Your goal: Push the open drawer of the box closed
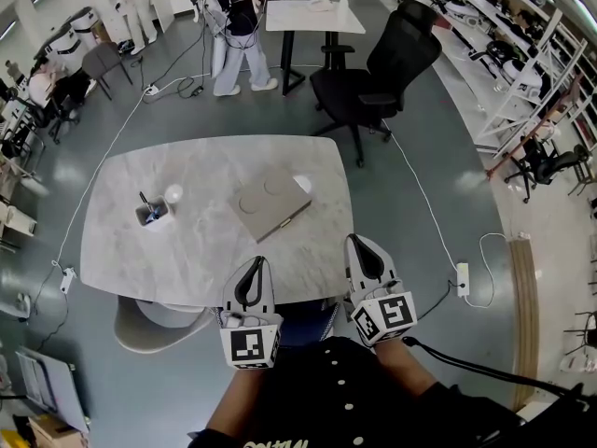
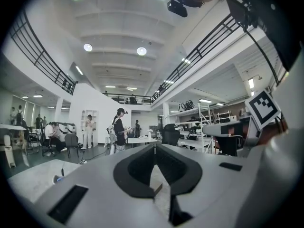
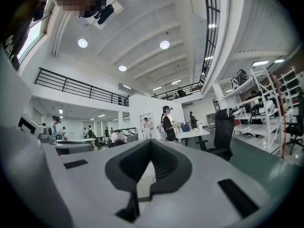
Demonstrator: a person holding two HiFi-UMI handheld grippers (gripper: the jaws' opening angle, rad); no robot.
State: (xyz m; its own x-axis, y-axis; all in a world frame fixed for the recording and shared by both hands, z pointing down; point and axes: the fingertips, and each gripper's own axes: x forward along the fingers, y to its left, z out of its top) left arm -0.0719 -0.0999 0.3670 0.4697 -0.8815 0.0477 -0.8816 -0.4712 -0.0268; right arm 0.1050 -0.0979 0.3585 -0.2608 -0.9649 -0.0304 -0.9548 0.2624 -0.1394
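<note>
Hovering at near table edge: left gripper (image 1: 256,265) and right gripper (image 1: 359,244), jaws clenched, empty, likely set as blunt pushers. Flat beige square box (image 1: 270,203) lies farther off at centre of grey marbled table (image 1: 121,250), well apart. Drawer opening too small to confirm.

Grey-green floor (image 1: 187,115) is spreading around a marble table (image 1: 205,250); a black office chair (image 1: 387,63) is standing at one o'clock, white shelving (image 1: 522,63) at two; round ceiling lamps (image 2: 141,51) are glowing.

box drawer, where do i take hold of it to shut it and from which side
Probably the drawer's protruding front edge, on the box's near-right side. Come from there with the right gripper, jaws together: it sits low and flat, so press its middle rather than pinch.
</note>
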